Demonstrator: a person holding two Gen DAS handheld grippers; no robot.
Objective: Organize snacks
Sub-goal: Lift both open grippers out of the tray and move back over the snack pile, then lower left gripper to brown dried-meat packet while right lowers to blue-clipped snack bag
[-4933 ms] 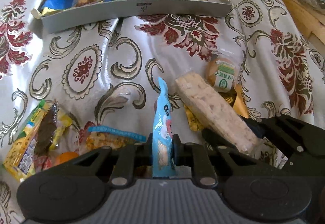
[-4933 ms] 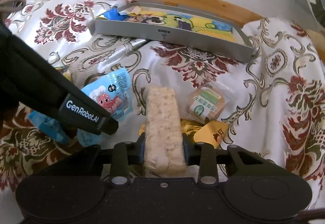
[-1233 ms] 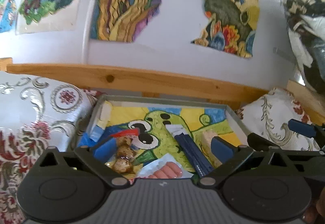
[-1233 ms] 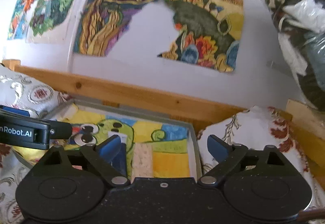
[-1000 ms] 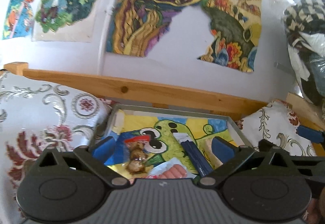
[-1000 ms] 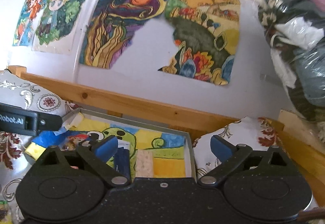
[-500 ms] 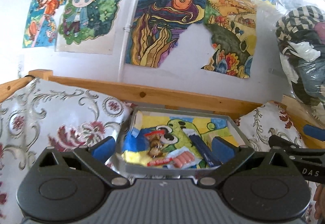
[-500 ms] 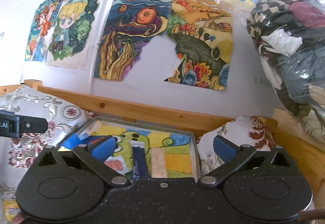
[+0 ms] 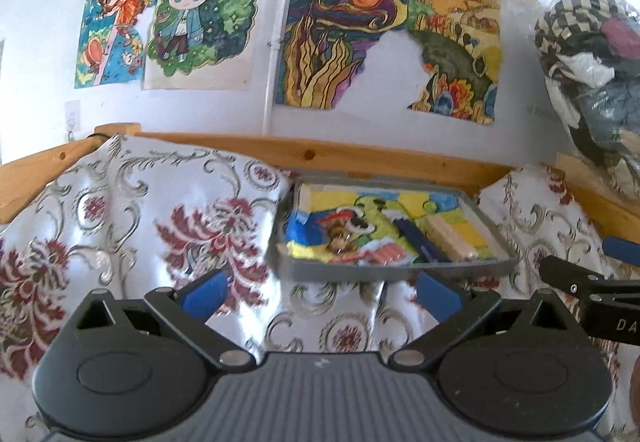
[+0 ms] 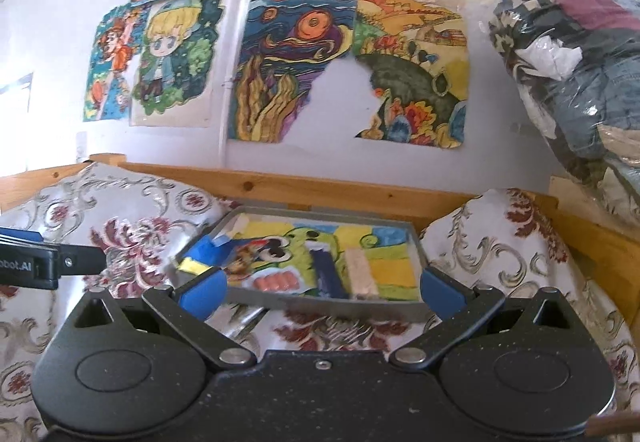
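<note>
Both my grippers, left (image 9: 320, 292) and right (image 10: 320, 292), now gape empty, backed off; the tray (image 10: 320, 302) at twelve o'clock apparently keeps both snacks.

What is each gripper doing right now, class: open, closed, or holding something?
Left gripper: open, holding nothing.
Right gripper: open, holding nothing.

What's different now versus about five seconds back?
Both grippers let go: the left gripper dropped its light-blue packet and the right gripper its rice bar into the tray, then backed away open. The tray stayed put.
</note>
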